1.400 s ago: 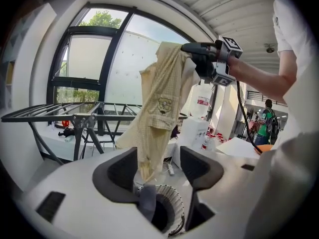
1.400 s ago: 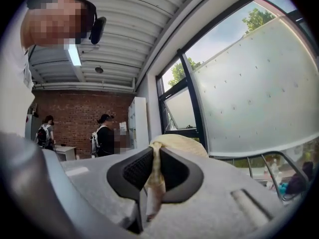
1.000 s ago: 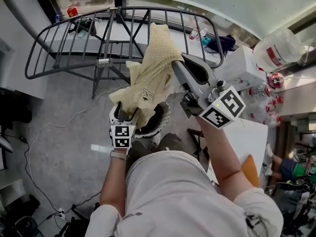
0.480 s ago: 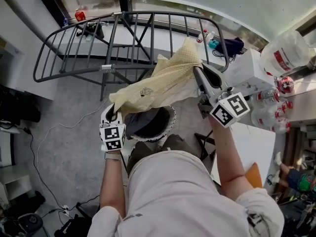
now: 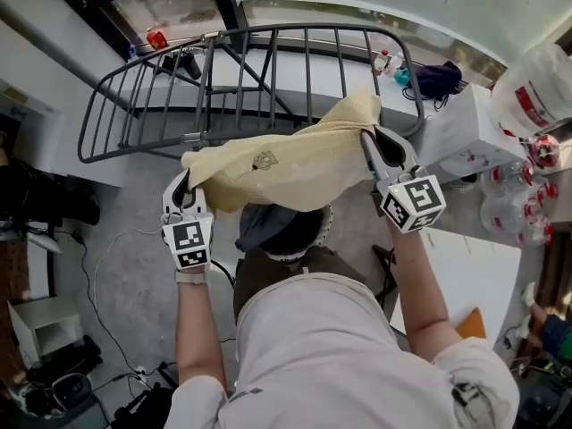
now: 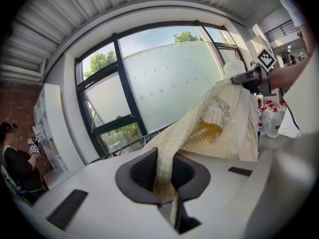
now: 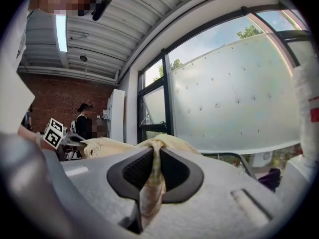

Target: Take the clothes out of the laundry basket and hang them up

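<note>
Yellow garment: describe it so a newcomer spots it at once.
Before the dark metal drying rack, above the laundry basket, a cloth stretches from the left hand-held gripper to the right hand-held gripper, each shut on an end. It alone is pale yellow and checked, with a small printed motif; the basket's clothes are dark.

The pale yellow checked cloth garment is hanging stretched between the two tools. The left tool is gripping its left end and the right tool is gripping its right end. The round white laundry basket is standing below the garment, just in front of the person. The dark grey metal drying rack is standing behind the garment. The white desk is standing at the right.
</note>
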The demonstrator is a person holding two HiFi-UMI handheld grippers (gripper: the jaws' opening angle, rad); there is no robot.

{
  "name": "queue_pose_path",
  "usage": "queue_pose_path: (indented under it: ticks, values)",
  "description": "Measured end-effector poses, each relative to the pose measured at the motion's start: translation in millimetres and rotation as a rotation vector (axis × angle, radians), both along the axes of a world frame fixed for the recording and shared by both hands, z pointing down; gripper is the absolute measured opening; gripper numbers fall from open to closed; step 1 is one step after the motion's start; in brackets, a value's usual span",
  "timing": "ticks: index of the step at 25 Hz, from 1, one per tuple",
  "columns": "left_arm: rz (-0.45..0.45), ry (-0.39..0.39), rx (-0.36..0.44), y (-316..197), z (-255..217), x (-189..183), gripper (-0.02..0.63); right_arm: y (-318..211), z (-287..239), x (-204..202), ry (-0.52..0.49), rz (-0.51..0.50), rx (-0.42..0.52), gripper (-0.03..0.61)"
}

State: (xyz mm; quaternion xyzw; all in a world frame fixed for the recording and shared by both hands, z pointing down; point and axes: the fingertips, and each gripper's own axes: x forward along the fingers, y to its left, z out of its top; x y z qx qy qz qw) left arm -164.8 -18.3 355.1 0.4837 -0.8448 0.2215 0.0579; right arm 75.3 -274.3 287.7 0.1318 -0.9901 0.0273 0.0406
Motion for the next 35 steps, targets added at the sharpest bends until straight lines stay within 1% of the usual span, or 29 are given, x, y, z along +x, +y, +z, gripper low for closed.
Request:
queue_pose_path:
  ticks: [3,7,9,12,19,23,28,30,32,34,35]
  values:
    - [0.007,-0.062,-0.009,-15.4,-25.1,-18.4,0.024,-7.9,6.5,-7.2,0.016,0.040,0.028,0.041]
    - [-0.003,-0.140,-0.021,-39.8,-47.4,-50.0,0.025,-18.8,9.4,-30.4,0.062,0.098,0.114,0.041]
    - [0.011,-0.164,-0.012,-54.0,-55.3,-68.7,0.025,-26.2,9.3,-44.6,0.072,0.140,0.134,0.041]
    - [0.057,-0.192,-0.001,-78.7,-65.5,-97.8,0.025,-41.6,4.0,-67.0,0.089,0.213,0.168,0.041]
    - [0.169,-0.205,-0.027,-152.3,-77.9,-176.3,0.025,-95.4,-25.5,-133.4,0.170,0.378,0.255,0.041]
    - [0.211,-0.240,-0.020,-198.7,-88.6,-216.6,0.025,-130.3,-41.2,-171.5,0.202,0.435,0.293,0.041]
    - [0.237,-0.255,0.004,-258.5,-107.0,-258.4,0.025,-173.9,-56.1,-208.6,0.243,0.487,0.333,0.041]
    - [0.246,-0.261,0.001,-280.4,-110.7,-271.7,0.025,-191.9,-58.3,-220.7,0.264,0.503,0.343,0.041]
    - [0.261,-0.255,-0.017,-300.2,-105.5,-282.5,0.025,-208.7,-55.1,-230.8,0.292,0.516,0.339,0.041]
    - [0.285,-0.237,-0.063,-318.1,-89.3,-290.1,0.029,-224.4,-42.6,-239.6,0.334,0.526,0.313,0.041]
    - [0.297,-0.224,-0.093,-325.6,-78.2,-292.6,0.041,-231.1,-33.0,-243.5,0.359,0.525,0.292,0.041]
